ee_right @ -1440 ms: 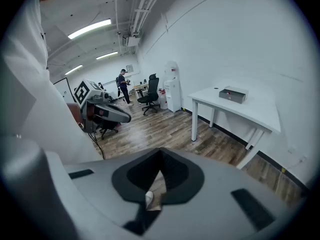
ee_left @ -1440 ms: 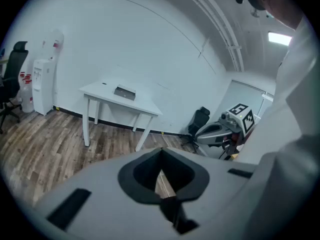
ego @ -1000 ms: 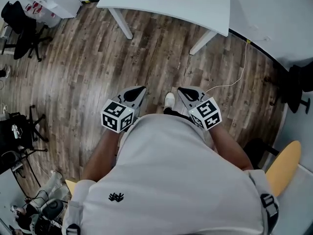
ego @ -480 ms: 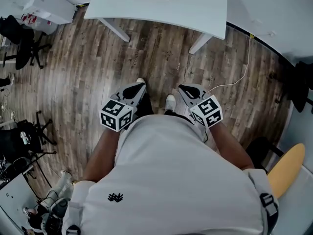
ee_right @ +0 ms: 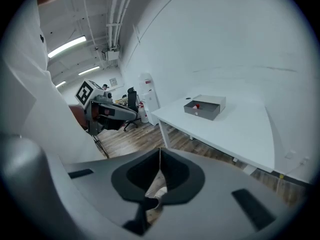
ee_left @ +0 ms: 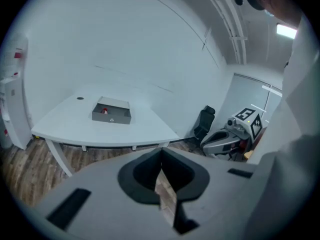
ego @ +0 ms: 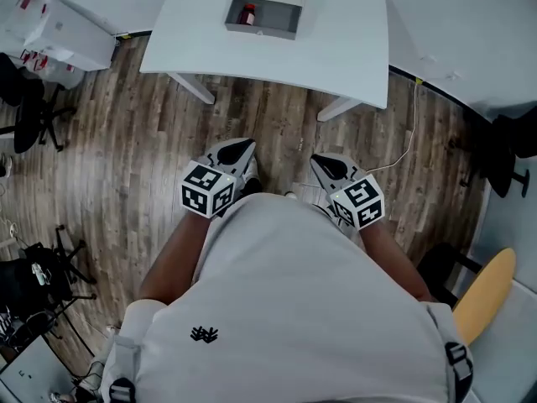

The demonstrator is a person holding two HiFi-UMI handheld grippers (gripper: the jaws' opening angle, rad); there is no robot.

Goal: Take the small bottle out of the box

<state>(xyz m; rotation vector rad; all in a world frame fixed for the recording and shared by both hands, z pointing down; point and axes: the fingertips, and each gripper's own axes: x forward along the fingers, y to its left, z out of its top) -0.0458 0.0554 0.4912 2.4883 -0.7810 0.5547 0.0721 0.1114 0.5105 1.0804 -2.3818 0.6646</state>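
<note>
A grey open box (ego: 263, 17) stands on the white table (ego: 336, 32) ahead of me, far from both grippers. Inside it is a small bottle with a red cap (ego: 247, 13). My left gripper (ego: 237, 149) and right gripper (ego: 324, 164) are held close to my body over the wooden floor, both shut with nothing between the jaws. The left gripper view shows the box (ee_left: 111, 112) and the red cap (ee_left: 104, 110) beyond its shut jaws. In the right gripper view the box (ee_right: 205, 107) and the bottle (ee_right: 196, 105) sit at centre right.
Black office chairs (ego: 32, 112) and a white cabinet (ego: 59, 34) stand at the left. A white cable (ego: 404, 145) trails over the floor at the right, near a dark chair (ego: 510, 145). A yellow seat (ego: 484, 282) is at the lower right.
I have come nearer to the table, so the box and its bottle now show fully at the top of the head view. Both grippers stay shut near my body.
</note>
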